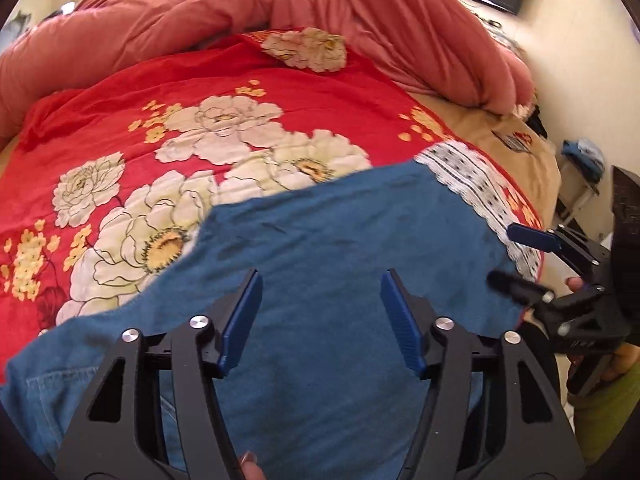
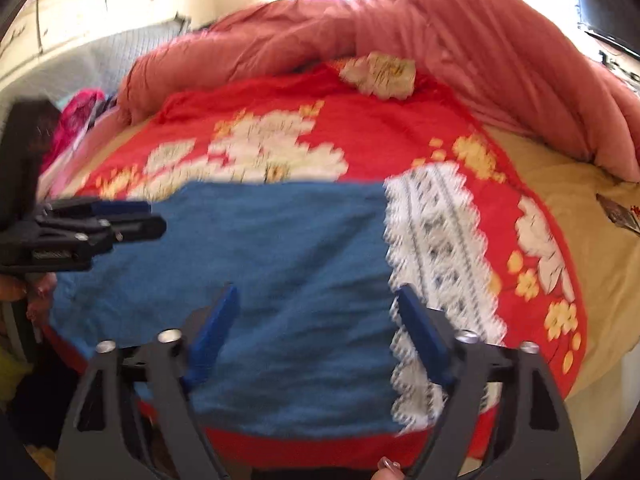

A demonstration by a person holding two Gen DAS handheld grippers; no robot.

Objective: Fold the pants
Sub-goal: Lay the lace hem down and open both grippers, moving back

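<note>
Both tongs are released and hold nothing: the left tongs and the right tongs hover over the blue pants, which lie ahead of and beneath them on the flowered bedspread. They look folded into a rough block already; perhaps one more fold or some smoothing remains.

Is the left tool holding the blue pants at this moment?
No: in the left wrist view the left tool stands open above the pants, with no cloth pinched between its pads.
</note>
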